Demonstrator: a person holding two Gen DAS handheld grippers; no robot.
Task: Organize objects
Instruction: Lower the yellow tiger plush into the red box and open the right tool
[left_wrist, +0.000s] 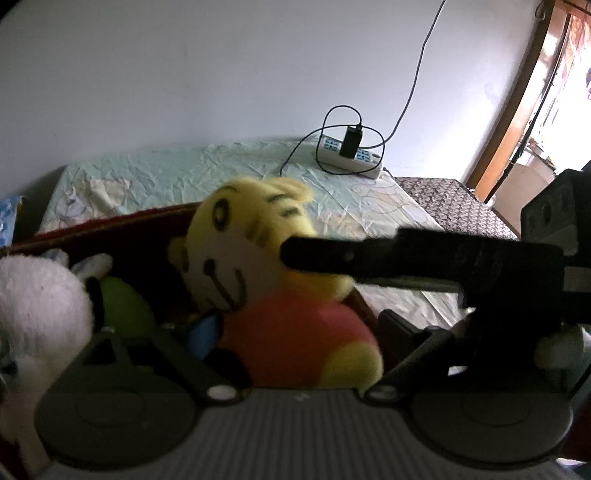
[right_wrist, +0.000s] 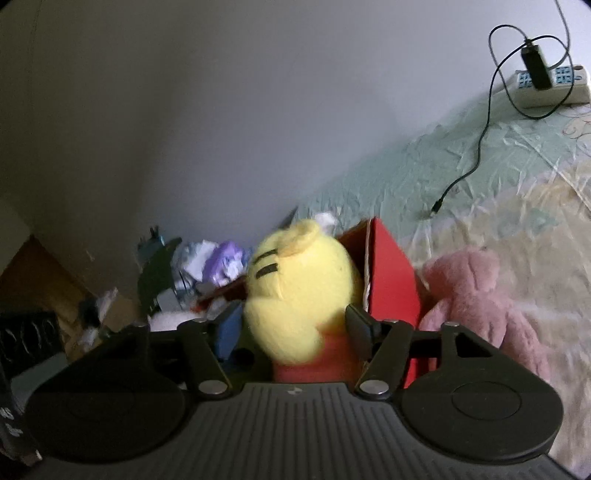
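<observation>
Right gripper (right_wrist: 295, 332) pinching yellow plush (right_wrist: 299, 291) at its red body, holding it over red box (right_wrist: 391, 266). Left gripper (left_wrist: 295, 343) sitting spread around the same plush, not clamping it. White plush (left_wrist: 40, 317) lying in box; pink plush (right_wrist: 480, 295) lying beside box on bed sheet (right_wrist: 480, 166).

Yellow plush tiger (right_wrist: 301, 291), black stripes; red box (right_wrist: 391, 269); pink bear (right_wrist: 480, 295).
</observation>
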